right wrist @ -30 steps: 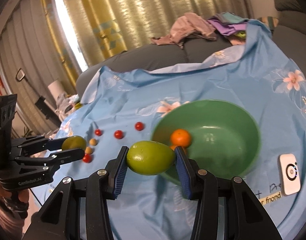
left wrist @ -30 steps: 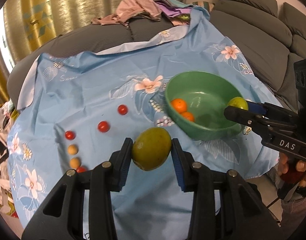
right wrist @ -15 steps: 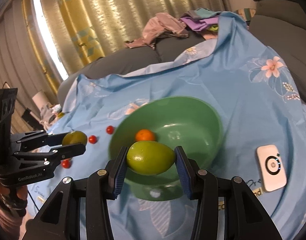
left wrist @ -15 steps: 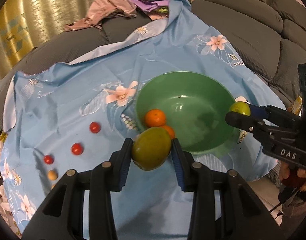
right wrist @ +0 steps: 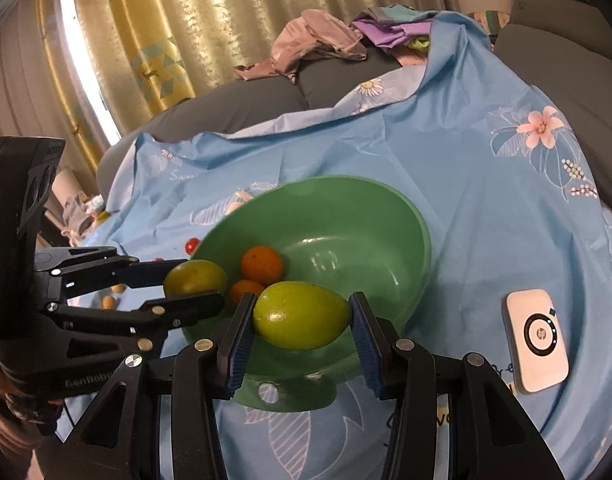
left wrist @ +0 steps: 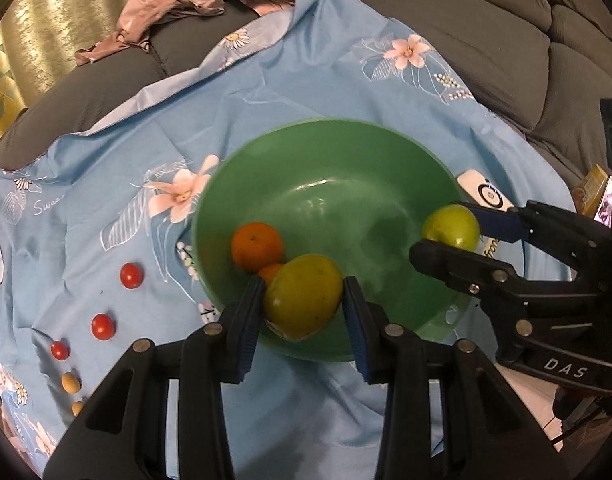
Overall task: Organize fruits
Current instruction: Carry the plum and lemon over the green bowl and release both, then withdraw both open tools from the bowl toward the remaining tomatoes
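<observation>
While both pairs of tongs are hanging over the green bowl (left wrist: 326, 148), each is clamping a smooth yellow-green fruit between blue-padded fingers. The left tongs (left wrist: 303, 312) are gripping the rounder fruit (left wrist: 303, 302), yellower and faintly mottled, above the bowl's near rim beside two oranges (left wrist: 257, 246) lying inside; its long axis is running roughly across the pads, tilted slightly. The right tongs (right wrist: 301, 332) are squeezing an egg-shaped green fruit (right wrist: 301, 315) lengthwise, its long axis lying straight across from pad to pad, its narrower end pointing toward the right pad, over the bowl's near rim.

Only the left wrist view is showing the row of small red tomatoes (left wrist: 130, 275) and tan fruits (left wrist: 71, 382) lying on the blue floral cloth (left wrist: 105, 152) toward its left edge; the right wrist view is catching just a few of them behind the left tongs. Only the right wrist view is showing in full the white device (right wrist: 537, 346) lying on the cloth right of the bowl, along with the curtains (right wrist: 209, 20) behind the sofa.
</observation>
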`<action>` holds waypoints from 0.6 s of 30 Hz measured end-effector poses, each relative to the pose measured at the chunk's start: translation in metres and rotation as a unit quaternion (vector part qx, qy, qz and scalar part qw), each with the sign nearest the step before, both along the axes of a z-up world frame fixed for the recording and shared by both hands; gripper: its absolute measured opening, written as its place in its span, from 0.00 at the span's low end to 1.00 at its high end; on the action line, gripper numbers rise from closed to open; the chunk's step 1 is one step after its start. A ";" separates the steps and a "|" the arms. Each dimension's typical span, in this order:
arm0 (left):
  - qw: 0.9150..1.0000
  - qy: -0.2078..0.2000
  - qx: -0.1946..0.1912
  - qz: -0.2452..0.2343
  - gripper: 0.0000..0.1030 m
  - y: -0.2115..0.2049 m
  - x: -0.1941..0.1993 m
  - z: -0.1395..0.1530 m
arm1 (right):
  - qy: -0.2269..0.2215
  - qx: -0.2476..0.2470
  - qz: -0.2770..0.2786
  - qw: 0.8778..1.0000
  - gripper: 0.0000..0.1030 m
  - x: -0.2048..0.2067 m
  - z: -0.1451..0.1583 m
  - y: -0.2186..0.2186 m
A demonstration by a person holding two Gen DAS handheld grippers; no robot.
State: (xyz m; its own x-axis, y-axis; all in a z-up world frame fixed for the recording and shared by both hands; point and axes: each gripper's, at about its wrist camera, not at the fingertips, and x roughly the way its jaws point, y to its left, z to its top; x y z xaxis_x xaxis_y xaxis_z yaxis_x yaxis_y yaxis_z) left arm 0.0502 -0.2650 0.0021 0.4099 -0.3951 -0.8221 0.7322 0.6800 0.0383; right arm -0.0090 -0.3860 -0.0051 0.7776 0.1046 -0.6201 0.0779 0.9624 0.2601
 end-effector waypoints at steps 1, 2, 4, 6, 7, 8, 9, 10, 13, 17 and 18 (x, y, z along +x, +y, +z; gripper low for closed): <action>1.000 0.003 0.001 0.000 0.38 0.000 0.001 -0.002 | 0.002 0.000 -0.001 1.000 0.47 0.000 -0.001 -0.001; 1.000 0.005 0.002 0.002 0.38 0.000 0.002 -0.003 | 0.004 0.000 -0.001 1.000 0.47 0.000 -0.002 -0.001; 1.000 0.008 0.003 0.006 0.38 -0.001 0.003 -0.005 | 0.007 0.000 -0.001 1.000 0.47 0.000 -0.004 -0.002; 1.000 0.011 0.003 0.011 0.39 0.000 0.004 -0.006 | 0.007 0.001 -0.001 1.000 0.47 0.000 -0.004 -0.002; 1.000 0.009 0.003 0.012 0.43 0.001 0.003 -0.006 | 0.008 0.002 -0.002 1.000 0.47 0.000 -0.004 -0.002; 1.000 0.007 0.002 0.014 0.47 0.002 0.003 -0.005 | 0.009 0.003 -0.003 1.000 0.47 0.000 -0.004 -0.002; 1.000 0.004 -0.002 0.016 0.55 0.004 0.002 -0.003 | 0.010 0.001 -0.005 1.000 0.47 0.000 -0.004 -0.002; 1.000 0.002 -0.007 0.018 0.64 0.006 0.002 -0.001 | 0.011 -0.001 -0.007 1.000 0.47 0.000 -0.004 -0.002; 0.999 -0.007 -0.012 0.029 0.75 0.013 0.001 0.004 | 0.006 -0.001 -0.006 1.000 0.47 -0.003 0.000 -0.001; 0.999 -0.013 -0.017 0.047 0.80 0.029 -0.002 0.009 | 0.001 -0.008 -0.010 1.000 0.48 -0.007 0.007 0.003; 0.998 -0.017 -0.017 0.053 0.86 0.034 -0.005 0.011 | -0.001 -0.008 -0.009 1.000 0.48 -0.008 0.009 0.005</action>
State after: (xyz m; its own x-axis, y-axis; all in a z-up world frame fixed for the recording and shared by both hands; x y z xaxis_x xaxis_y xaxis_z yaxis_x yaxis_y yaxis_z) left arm 0.0455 -0.2306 0.0128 0.4788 -0.3749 -0.7938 0.6549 0.7548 0.0385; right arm -0.0174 -0.3813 0.0035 0.7802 0.0813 -0.6203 0.0947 0.9648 0.2455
